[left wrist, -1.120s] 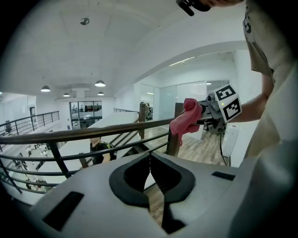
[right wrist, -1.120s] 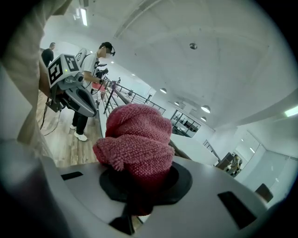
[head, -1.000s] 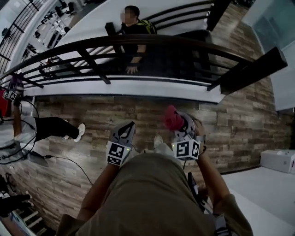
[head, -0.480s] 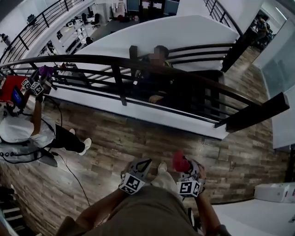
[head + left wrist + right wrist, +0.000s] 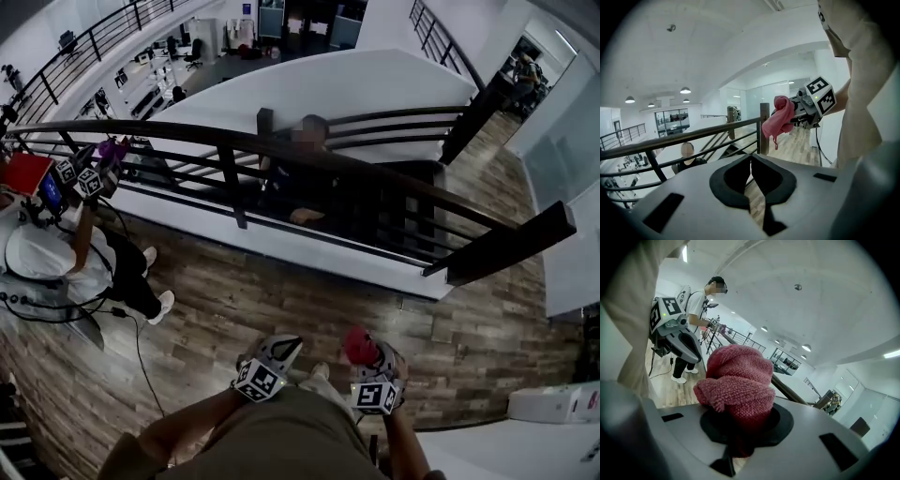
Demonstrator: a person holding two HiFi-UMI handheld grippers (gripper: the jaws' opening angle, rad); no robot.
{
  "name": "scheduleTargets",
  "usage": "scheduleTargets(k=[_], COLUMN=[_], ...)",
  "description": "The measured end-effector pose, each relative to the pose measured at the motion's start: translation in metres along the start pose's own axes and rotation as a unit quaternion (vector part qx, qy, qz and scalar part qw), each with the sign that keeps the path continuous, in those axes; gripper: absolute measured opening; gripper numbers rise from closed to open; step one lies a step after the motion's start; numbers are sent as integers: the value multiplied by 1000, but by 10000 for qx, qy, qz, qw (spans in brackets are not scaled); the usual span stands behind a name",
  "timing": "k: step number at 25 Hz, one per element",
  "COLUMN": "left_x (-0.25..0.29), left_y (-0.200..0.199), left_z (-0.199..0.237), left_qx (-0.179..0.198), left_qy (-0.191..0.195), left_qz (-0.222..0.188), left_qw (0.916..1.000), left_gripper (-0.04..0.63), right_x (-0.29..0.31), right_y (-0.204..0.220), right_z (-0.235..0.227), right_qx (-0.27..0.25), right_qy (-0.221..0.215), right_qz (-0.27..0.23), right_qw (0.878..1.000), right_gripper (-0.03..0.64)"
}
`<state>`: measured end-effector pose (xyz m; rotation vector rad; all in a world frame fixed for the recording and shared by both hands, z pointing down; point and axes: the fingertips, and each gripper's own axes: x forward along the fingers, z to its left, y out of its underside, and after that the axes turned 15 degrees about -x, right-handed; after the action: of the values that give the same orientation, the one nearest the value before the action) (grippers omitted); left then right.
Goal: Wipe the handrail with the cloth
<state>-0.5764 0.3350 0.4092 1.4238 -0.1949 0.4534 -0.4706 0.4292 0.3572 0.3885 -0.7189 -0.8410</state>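
Bulging from clamped R tool (image 5: 740, 434): pink cloth (image 5: 738, 380).

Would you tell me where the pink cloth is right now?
The cloth is clamped in the right hand-held gripper, low in the head view, well short of the dark handrail.

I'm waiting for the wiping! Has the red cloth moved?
Yes. The cloth now sits lower in the head view, farther from the white ledge under the handrail.
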Motion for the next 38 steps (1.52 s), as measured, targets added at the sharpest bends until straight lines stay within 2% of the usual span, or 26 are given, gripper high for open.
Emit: scheduleTargets(k=[4,12,23,30,38], left_x=[23,74,138,169,178], left_y=[-18,-23,-41,-48,-43], left_z=[-25,-58,-97,-118,-119], left_qx=[122,251,460,356,144], left_qy=[8,0,-50,-183,-324], left_qz=[11,223,311,298,313], left_qw=[9999,9994,9984,9988,9989], left_gripper=[18,18,18,18,18], right_x=[-13,-29,-39,-42,-34], right_y=[24,90,161,201,208], right_z=[-23,-46,-91,-115,-116], right_qx=[141,448,806,833,790], right_qy=[97,211,394,376,206], right_qz=[-110,-115,-185,-249,-269], right_qw=[9998,9987,9958,9955,9963], right_gripper=[57,57,57,57,57])
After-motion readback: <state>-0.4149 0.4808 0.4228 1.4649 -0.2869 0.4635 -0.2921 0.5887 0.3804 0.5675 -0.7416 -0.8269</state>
